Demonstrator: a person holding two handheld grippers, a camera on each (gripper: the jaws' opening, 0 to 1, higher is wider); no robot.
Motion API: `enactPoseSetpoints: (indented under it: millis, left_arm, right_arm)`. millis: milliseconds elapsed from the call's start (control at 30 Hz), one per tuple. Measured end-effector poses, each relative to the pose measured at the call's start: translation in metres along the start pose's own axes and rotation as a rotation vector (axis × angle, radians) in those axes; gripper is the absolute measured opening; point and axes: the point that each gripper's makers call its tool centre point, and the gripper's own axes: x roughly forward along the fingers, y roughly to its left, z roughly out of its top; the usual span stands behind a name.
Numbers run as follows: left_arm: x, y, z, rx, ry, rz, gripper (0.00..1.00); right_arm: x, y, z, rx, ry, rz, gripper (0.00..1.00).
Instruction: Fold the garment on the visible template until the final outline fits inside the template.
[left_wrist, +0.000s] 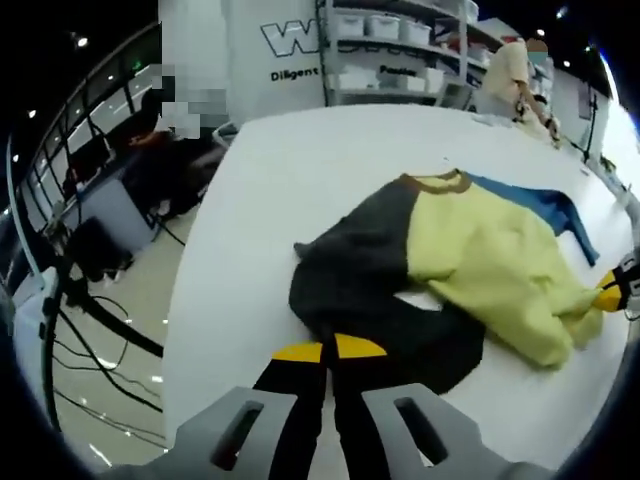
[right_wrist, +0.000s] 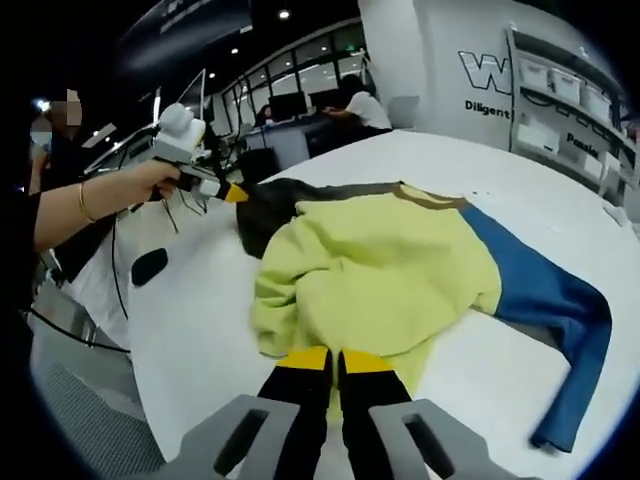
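A sweatshirt lies spread on the white table (left_wrist: 300, 180), with a yellow body (left_wrist: 490, 260), a dark grey side and sleeve (left_wrist: 360, 280), a blue sleeve (left_wrist: 545, 205) and a brown collar (left_wrist: 435, 182). My left gripper (left_wrist: 330, 350) has its yellow tips together on the edge of the dark grey sleeve. In the right gripper view it is held by a hand at the far side (right_wrist: 235, 193). My right gripper (right_wrist: 335, 358) is shut on the near hem of the yellow body (right_wrist: 370, 270), and the blue sleeve (right_wrist: 560, 310) trails off to the right.
The table edge (left_wrist: 200, 300) drops to a floor with cables (left_wrist: 90, 340). Shelves with white bins (left_wrist: 390, 50) stand behind the table. A person (left_wrist: 515, 75) stands at the back, and desks with monitors (right_wrist: 290, 120) lie beyond.
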Motion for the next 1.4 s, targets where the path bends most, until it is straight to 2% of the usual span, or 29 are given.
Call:
enactPoseSetpoints:
  millis: [200,333,367,400,433,533,600,667,733,833,900,933,1000,1200,1300,1400]
  left_arm:
    - [-0.001,0.025,0.015,0.026,0.016,0.078,0.01]
    - [0.001,0.034,0.033,0.012,-0.014,0.117,0.01]
    - [0.001,0.037,0.035,0.009,-0.01,0.14,0.01]
    - [0.001,0.045,0.035,0.004,0.006,0.194,0.01]
    - [0.002,0.045,0.037,0.017,0.011,0.201,0.01]
    - [0.005,0.043,0.047,0.022,-0.026,0.212,0.02]
    - [0.007,0.041,0.054,0.052,-0.048,0.244,0.02]
    - [0.008,0.036,0.06,0.052,-0.066,0.242,0.02]
    - [0.011,0.027,0.068,0.065,-0.088,0.224,0.02]
    - [0.016,-0.004,0.083,0.113,-0.144,0.13,0.02]
    - [0.019,-0.018,0.085,0.148,-0.148,0.089,0.02]
    - [0.024,-0.03,0.084,0.163,-0.139,0.044,0.02]
    - [0.028,-0.043,0.078,0.173,-0.113,0.008,0.04]
    - [0.025,-0.068,0.067,0.191,-0.102,-0.036,0.28]
    - [0.017,-0.082,0.067,0.213,-0.129,-0.074,0.39]
    - [0.011,-0.097,0.063,0.196,-0.135,-0.133,0.46]
  right_arm:
    - [-0.006,0.0,0.002,0.036,0.001,0.021,0.0]
    - [-0.008,0.004,0.004,0.102,-0.003,0.061,0.0]
    - [-0.008,0.005,0.005,0.119,-0.005,0.068,0.0]
    - [-0.008,0.004,0.005,0.127,-0.006,0.071,0.0]
    - [-0.008,0.004,0.004,0.131,0.0,0.075,0.0]
    - [-0.009,0.003,0.006,0.144,-0.002,0.077,0.0]
    - [-0.011,0.003,0.007,0.16,-0.002,0.088,0.0]
    - [-0.012,0.003,0.008,0.167,0.0,0.094,0.0]
    - [-0.012,0.003,0.008,0.169,-0.001,0.094,0.0]
    - [-0.012,0.0,0.008,0.178,-0.001,0.096,0.0]
    - [-0.011,0.0,0.008,0.18,0.001,0.098,0.0]
    - [-0.011,0.0,0.008,0.179,0.002,0.099,0.0]
    - [-0.011,0.0,0.008,0.179,0.004,0.098,0.0]
    - [-0.011,-0.001,0.01,0.171,0.003,0.101,0.0]
    - [-0.012,-0.001,0.012,0.165,0.002,0.102,0.0]
    - [-0.011,-0.002,0.013,0.146,0.007,0.098,0.0]
